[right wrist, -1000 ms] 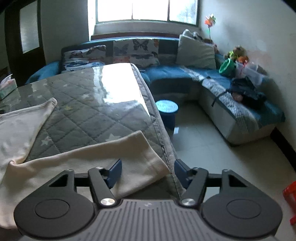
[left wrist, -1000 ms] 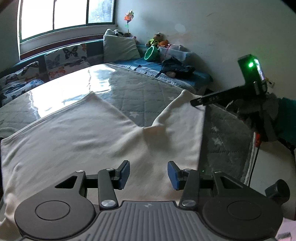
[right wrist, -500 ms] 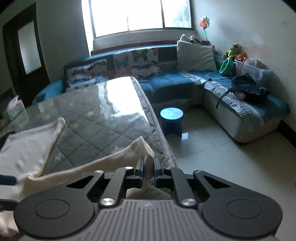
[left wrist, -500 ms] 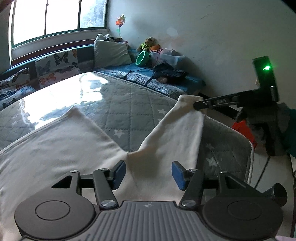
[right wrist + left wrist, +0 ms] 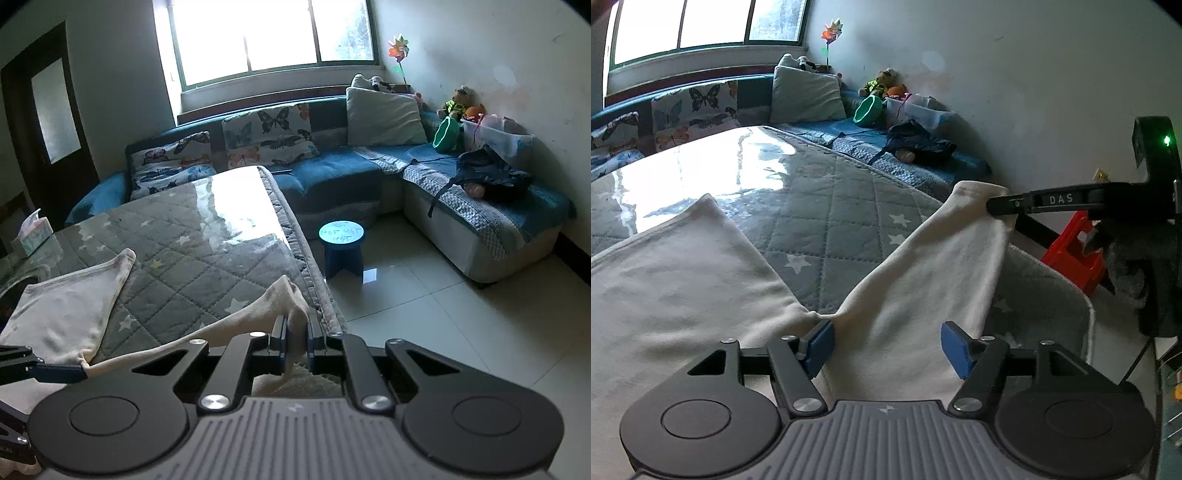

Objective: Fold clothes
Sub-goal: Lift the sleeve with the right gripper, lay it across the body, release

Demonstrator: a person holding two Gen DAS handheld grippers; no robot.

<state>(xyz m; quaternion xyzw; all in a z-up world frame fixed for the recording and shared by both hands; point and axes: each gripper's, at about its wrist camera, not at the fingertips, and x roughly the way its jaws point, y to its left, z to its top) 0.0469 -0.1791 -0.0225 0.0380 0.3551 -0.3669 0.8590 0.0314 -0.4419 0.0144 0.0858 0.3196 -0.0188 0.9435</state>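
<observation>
Bright daylight pours through the window (image 5: 273, 37) ahead, glaring off the quilted desk (image 5: 207, 236). A blue corner sofa (image 5: 369, 173) with butterfly cushions (image 5: 269, 136) wraps the white walls; a small blue stool (image 5: 341, 243) stands on the tiled floor (image 5: 461, 332).

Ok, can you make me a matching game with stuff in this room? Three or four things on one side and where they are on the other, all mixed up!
Things:
1. cream garment
2. blue stool
3. green bowl
4. tissue box

Places:
A. on the tiled floor beside the table
B. at the table's far left edge
C. pinched in the right gripper
D. on the sofa by the clear plastic bin

Pairs: 1-C, 2-A, 3-D, 4-B
</observation>
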